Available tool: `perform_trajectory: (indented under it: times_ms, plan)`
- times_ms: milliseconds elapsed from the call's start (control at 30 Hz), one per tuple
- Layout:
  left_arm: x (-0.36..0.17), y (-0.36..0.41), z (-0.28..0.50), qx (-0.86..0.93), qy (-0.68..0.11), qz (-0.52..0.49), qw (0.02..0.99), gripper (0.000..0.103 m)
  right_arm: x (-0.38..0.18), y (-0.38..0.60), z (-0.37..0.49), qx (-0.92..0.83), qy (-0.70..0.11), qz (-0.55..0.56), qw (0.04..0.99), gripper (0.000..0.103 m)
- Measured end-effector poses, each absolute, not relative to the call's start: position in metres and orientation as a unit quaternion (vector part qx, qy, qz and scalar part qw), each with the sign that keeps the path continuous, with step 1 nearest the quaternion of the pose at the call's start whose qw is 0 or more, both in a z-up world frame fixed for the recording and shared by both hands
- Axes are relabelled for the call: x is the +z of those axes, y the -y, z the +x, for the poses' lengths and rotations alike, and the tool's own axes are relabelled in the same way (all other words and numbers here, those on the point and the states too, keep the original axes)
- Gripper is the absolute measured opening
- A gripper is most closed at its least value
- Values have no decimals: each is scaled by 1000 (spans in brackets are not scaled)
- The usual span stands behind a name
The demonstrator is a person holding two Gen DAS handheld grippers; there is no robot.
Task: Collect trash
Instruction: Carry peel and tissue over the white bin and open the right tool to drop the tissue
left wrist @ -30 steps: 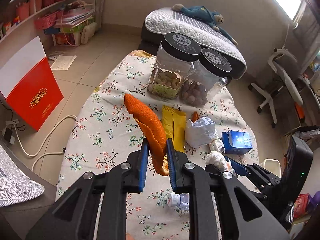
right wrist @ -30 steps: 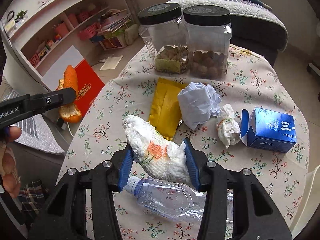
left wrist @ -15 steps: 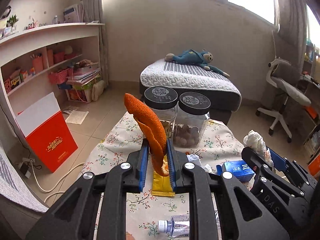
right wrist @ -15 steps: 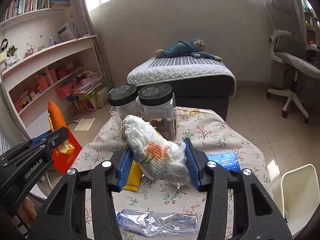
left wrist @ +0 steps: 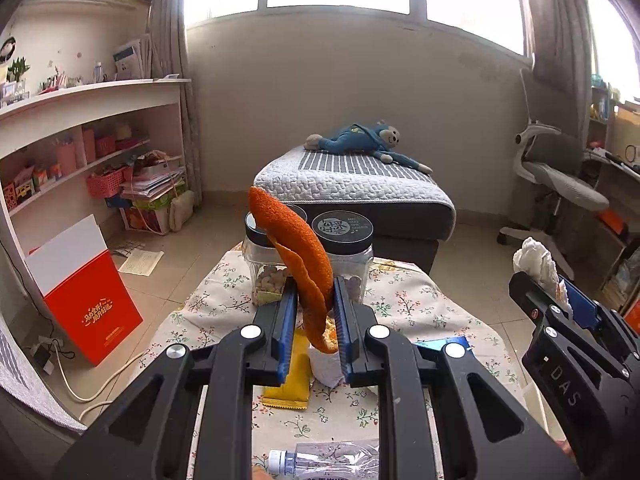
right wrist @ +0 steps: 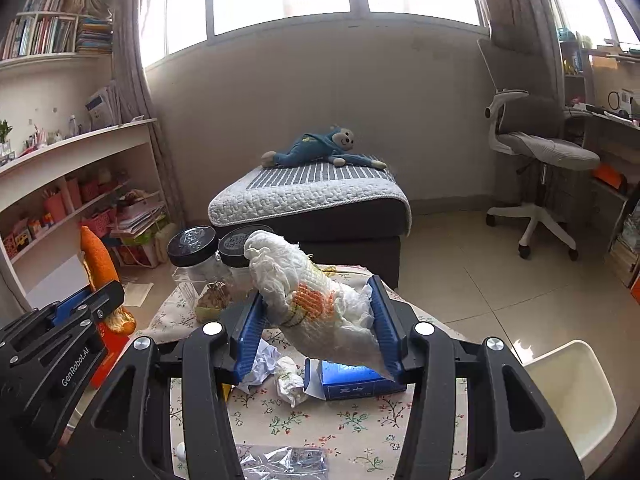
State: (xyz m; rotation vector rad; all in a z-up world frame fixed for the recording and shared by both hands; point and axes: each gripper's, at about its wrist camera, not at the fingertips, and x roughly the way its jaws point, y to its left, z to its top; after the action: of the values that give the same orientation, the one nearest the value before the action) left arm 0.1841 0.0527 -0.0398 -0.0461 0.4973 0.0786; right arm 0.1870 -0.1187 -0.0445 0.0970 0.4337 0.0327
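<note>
Overhead, left gripper jaws pinch curled orange peel; right gripper jaws pinch crumpled white tissue wad. Twelve o'clock: two black-lidded clear plastic jars holding nuts.

Small table with a flowery cloth holding two black-lidded jars, yellow packet, blue box, crumpled papers, squashed plastic bottle lying near the front edge

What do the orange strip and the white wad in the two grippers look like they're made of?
Orange strip: looks like citrus peel, with a pebbled matte skin and pale pith inside. White wad: likely crumpled tissue or paper towel, given its soft embossed wrinkles and orange print.
</note>
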Motion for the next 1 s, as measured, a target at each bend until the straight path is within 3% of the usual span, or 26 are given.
perform_trajectory:
  times_ms: [1000]
  plan:
    - [-33, 99, 173, -89, -241, 17, 966, 19, -46, 280, 141, -148, -211, 80, 963, 47]
